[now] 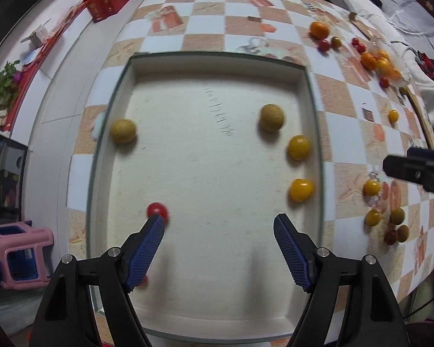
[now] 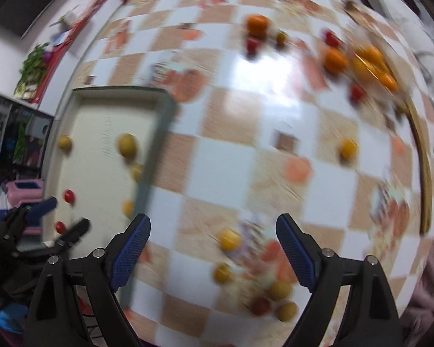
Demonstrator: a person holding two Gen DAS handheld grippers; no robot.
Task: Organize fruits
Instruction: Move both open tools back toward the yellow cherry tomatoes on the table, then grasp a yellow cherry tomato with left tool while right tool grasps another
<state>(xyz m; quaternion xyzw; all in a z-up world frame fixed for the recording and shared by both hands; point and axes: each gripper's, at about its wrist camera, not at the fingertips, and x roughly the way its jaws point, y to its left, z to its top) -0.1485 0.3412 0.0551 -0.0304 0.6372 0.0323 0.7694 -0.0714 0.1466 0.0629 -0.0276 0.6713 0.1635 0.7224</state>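
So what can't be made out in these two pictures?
- Right wrist view: motion blur smears the fruit pile at the far right; kinds and count unclear.
- Left wrist view: a red tomato is partly hidden behind a finger of the left tongs; touching or not, unclear.
- Left wrist view: the right tongs are cut off by the picture's edge.
- Left wrist view: the tray's near corners are hidden by the tongs' arms.
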